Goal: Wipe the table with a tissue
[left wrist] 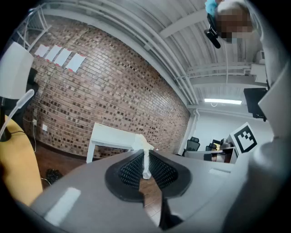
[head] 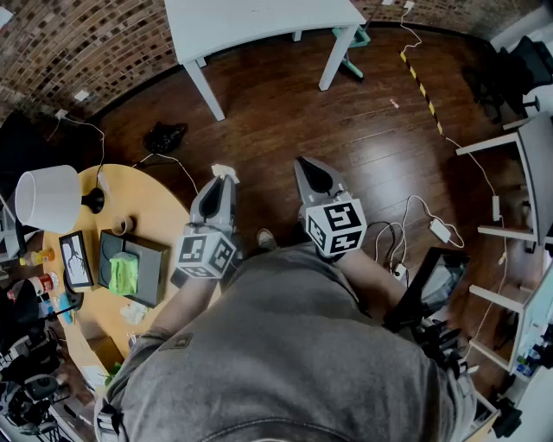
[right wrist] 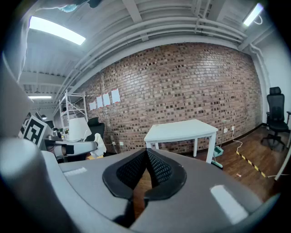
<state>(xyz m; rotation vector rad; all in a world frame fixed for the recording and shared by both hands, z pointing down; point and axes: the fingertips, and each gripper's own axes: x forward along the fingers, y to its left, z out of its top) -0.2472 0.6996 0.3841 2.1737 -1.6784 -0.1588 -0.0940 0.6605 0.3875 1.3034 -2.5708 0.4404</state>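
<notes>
My left gripper (head: 223,175) is shut on a white tissue (head: 224,173); in the left gripper view the tissue (left wrist: 144,154) stands pinched between the black pads and pokes out past the tips. It hangs over the wooden floor, just right of the round yellow table (head: 143,203). The right gripper (head: 308,164) is shut with nothing between its jaws, and its pads (right wrist: 157,166) meet at the tips. Both grippers are held level in front of the person's body, pointing at the brick wall. In the right gripper view the left gripper's tissue (right wrist: 99,144) shows at the left.
On the round table stand a white lamp (head: 50,198), a black box holding a green cloth (head: 123,273), a framed picture (head: 76,260), a tape roll (head: 123,226) and bottles. A white table (head: 259,26) stands ahead by the brick wall. Cables and a power strip (head: 440,230) lie on the floor at right.
</notes>
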